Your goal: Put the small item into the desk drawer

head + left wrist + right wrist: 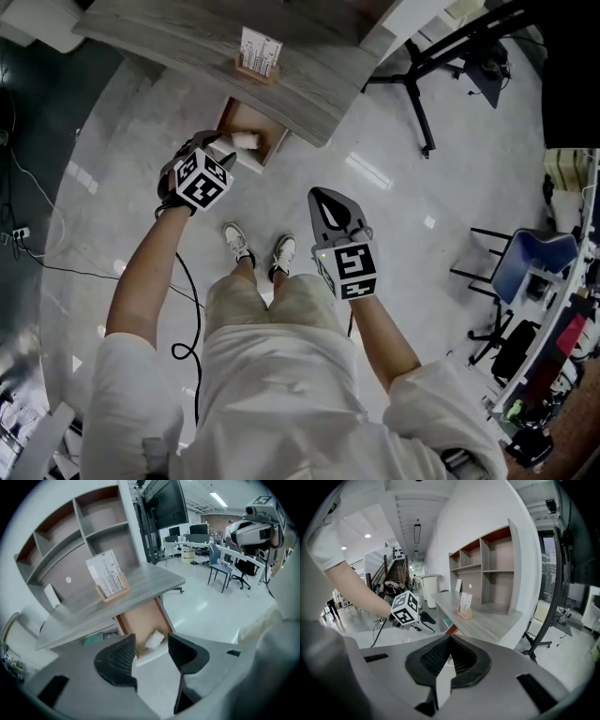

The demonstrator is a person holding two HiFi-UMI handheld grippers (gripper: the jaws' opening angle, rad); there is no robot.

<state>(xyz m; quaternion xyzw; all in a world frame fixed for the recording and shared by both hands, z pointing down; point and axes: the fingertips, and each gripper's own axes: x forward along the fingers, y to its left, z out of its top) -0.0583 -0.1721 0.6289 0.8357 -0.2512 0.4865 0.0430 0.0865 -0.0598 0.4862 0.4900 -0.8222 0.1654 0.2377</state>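
The desk drawer [274, 141] stands pulled out under the grey desk [309, 94], and a small white crumpled item [246, 139] lies inside it. In the left gripper view the item [154, 640] rests near the front of the drawer [140, 620]. My left gripper [152, 656] hangs above the drawer's front, open, with nothing between its pads. In the head view the left gripper [217, 145] is just left of the drawer. My right gripper [326, 199] hovers over the floor to the right of the drawer, shut and empty, its tips meeting [450, 637].
A wooden holder with white cards [260, 54] stands on the desk near its edge. Open shelves [79, 531] rise behind the desk. A black stand's legs [412, 84] spread over the floor at the right, a blue chair [530, 262] farther right. A black cable [187, 309] trails beside the person's feet.
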